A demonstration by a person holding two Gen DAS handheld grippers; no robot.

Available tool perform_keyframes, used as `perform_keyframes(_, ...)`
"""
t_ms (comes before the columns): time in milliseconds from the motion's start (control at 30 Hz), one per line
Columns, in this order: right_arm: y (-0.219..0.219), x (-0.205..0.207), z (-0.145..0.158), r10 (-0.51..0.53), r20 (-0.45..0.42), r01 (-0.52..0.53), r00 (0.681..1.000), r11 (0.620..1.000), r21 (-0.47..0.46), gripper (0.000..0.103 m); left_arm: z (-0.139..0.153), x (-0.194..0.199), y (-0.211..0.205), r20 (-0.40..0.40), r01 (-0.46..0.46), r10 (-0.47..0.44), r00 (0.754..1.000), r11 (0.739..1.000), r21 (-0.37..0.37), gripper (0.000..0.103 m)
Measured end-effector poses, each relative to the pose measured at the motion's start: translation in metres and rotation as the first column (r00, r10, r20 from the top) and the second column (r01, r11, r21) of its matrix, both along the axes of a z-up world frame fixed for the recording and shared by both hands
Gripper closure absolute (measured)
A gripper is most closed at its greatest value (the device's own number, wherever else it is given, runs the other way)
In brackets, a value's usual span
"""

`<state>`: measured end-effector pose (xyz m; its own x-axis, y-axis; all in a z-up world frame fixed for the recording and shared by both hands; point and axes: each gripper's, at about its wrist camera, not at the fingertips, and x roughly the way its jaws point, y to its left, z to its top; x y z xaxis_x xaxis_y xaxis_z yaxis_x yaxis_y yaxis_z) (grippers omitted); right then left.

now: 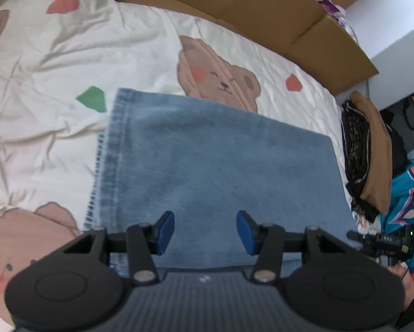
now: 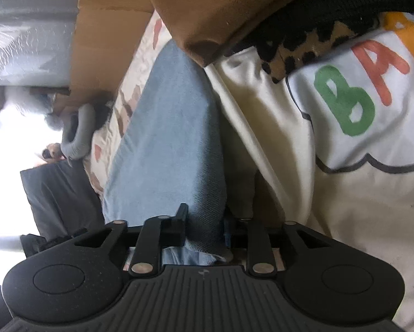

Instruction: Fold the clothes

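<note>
While the light blue denim jeans [image 1: 207, 160] lie flat on the cream bed sheet with brown bears and red and green shapes [image 1: 68, 55], the left gripper [image 1: 205, 232] hangs just above them near their closest edge. Its two blue pads [image 1: 166, 231] are spread wide apart and hold nothing. A stitched hem runs down the left side of the jeans.

From the right wrist view, the right gripper [image 2: 204, 227] has its jaws pinching a fold of the same jeans [image 2: 165, 144], and the blue cloth sits squeezed between the two fingers. Just beside the jeans on the right lies a cream cloth with big green and red letters [image 2: 359, 138].

A stack of folded clothes, brown on top with a spotted black and tan one under it [image 1: 367, 152], sits at the right edge of the bed. A brown cardboard box [image 1: 248, 5] stands along the far side of the bed. A bright teal patterned cloth [image 1: 411, 193] shows at the far right.
</note>
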<state>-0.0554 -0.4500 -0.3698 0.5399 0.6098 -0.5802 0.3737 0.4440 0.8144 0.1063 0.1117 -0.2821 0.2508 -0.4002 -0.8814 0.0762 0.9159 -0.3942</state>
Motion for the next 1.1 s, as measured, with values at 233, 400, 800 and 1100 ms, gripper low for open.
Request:
perform_keyframes(233,0.005,0.020,-0.008,-0.013,0.010,0.013,1.000,1.000,-0.014,0.070,-0.022,0.005,-0.033,-0.024,0.075,-0.075,0.997,0.997,-0.027,0.056)
perform_keyframes(400,0.008,0.038,-0.010,0.012,0.000,-0.012,1.000,0.999,-0.030,0.070,-0.035,0.000,-0.054,-0.034,0.108,-0.109,0.993,0.993,-0.041,0.067)
perform_keyframes(800,0.021,0.052,0.021,0.057,0.004,-0.056,0.998,0.989,-0.134,0.093,-0.067,-0.013,-0.105,-0.054,0.181,-0.185,0.981,0.981,-0.075,0.093)
perform_keyframes(1100,0.041,0.068,0.083,0.111,0.040,-0.100,0.993,0.974,-0.205,0.094,-0.075,-0.027,-0.105,-0.067,0.155,-0.160,0.985,0.985,-0.074,0.097)
